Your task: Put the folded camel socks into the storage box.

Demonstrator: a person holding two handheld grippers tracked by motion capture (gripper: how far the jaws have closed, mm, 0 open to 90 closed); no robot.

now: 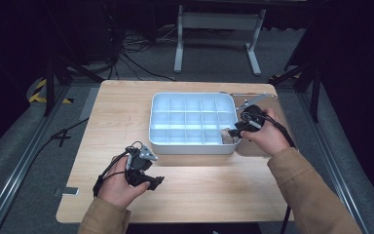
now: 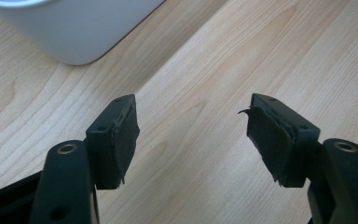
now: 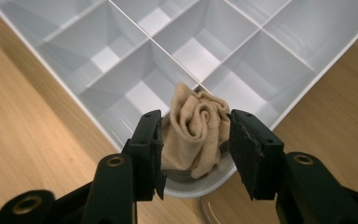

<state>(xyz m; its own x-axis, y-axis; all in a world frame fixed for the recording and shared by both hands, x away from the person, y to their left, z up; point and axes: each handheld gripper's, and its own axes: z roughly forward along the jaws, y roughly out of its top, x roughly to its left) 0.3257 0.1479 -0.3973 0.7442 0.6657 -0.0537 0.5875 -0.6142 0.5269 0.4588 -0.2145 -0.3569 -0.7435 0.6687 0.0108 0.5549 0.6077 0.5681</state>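
**Rolled cloth sits in the corner cell of the divider tray**

I'm looking along my right gripper (image 3: 195, 142) at a small beige rolled cloth (image 3: 196, 128) — a sock or rag, I can't tell which — tucked into the corner compartment of the white divider tray (image 1: 159, 139), the near right cell in the high view. The jaws stand about half open on either side of the roll; the pads look clear of the fabric, so I judge it is resting in the cell, not gripped.

I expect it to handle as light, soft and squashy, not fragile and not slippery. The coil could loosen if pinched by a loose edge, so I'd take it across the middle of the roll, deep enough to catch several layers.

My left gripper (image 2: 193, 140) hovers over bare table near the tray's near left corner, jaws wide apart and holding nothing.

The table (image 1: 121, 105) is pale wood, smooth and flat — the thin plastic tray could slide on it. Around it the room is dark: grey floor, cables (image 1: 136, 63) and a white stand frame (image 1: 219, 22) behind.
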